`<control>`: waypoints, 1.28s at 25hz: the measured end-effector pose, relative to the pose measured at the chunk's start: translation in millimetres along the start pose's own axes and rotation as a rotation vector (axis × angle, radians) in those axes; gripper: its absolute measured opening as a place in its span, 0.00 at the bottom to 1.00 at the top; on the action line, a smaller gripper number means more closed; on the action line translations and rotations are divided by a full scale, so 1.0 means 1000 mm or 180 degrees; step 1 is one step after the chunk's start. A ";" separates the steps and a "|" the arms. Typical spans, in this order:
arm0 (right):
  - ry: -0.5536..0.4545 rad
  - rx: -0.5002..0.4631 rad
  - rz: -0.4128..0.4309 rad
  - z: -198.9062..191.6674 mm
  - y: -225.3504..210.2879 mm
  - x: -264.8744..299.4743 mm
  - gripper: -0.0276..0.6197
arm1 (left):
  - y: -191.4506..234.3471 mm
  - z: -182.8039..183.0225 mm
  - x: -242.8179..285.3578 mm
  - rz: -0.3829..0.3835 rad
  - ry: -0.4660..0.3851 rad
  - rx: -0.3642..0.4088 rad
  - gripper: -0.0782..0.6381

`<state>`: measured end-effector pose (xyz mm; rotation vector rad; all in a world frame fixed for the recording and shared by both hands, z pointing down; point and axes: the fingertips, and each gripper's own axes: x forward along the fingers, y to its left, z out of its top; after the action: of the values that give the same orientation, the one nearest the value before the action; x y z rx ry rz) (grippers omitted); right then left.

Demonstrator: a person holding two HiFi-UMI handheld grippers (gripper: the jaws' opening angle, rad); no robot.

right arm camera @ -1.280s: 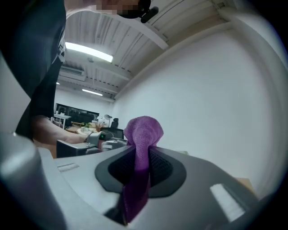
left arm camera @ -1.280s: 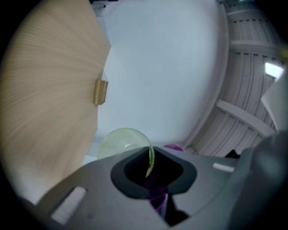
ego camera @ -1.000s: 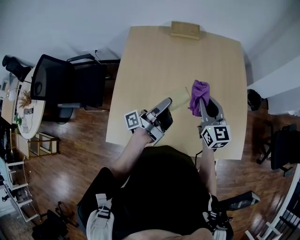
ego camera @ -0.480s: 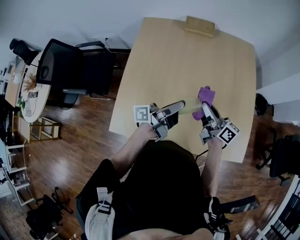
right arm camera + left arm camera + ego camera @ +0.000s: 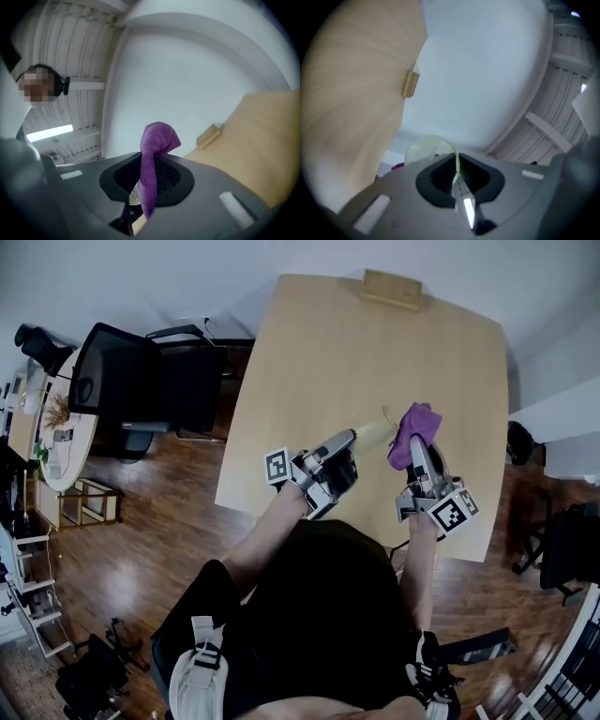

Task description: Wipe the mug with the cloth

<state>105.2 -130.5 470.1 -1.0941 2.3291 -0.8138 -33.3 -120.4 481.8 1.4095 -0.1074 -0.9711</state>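
Observation:
A pale yellow-green mug (image 5: pixel 375 435) is held above the table, lying sideways between my two grippers. My left gripper (image 5: pixel 352 436) is shut on the mug's thin wall (image 5: pixel 456 165); its jaws have just been closing on it. The mug's round body (image 5: pixel 425 148) shows beyond the jaws in the left gripper view. My right gripper (image 5: pixel 412 450) is shut on a purple cloth (image 5: pixel 413 427), which rests against the mug's right end. In the right gripper view the cloth (image 5: pixel 155 140) stands up bunched between the jaws of the right gripper (image 5: pixel 145 187); the mug is hidden there.
The light wooden table (image 5: pixel 375 343) lies below both grippers, with a small wooden block (image 5: pixel 392 287) at its far edge. A black office chair (image 5: pixel 141 390) stands at the table's left. A round side table (image 5: pixel 37 437) with clutter is further left. Wooden floor surrounds.
The right gripper has rolled, its marker cube turning, with the cloth kept against the mug. The left gripper and mug have barely shifted.

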 end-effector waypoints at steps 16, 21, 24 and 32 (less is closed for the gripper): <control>0.0587 -0.1934 0.1218 -0.082 0.110 0.024 0.13 | -0.040 0.012 0.021 -0.0185 0.0060 0.0252 0.17; -0.0232 -0.1227 0.0701 0.000 0.072 0.010 0.13 | -0.042 0.025 0.009 -0.0308 -0.0082 0.0185 0.17; -0.0807 -0.0902 0.0524 0.053 0.057 0.000 0.13 | -0.040 0.015 0.012 -0.0325 -0.0018 0.0189 0.17; 0.0114 -0.1203 0.1111 -0.036 0.093 0.023 0.13 | -0.039 -0.001 0.025 -0.0302 0.0072 0.0210 0.18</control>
<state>20.4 -89.8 431.1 -0.7739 2.6679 -0.2727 -36.6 -130.0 436.6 1.4969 -0.0566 -1.0374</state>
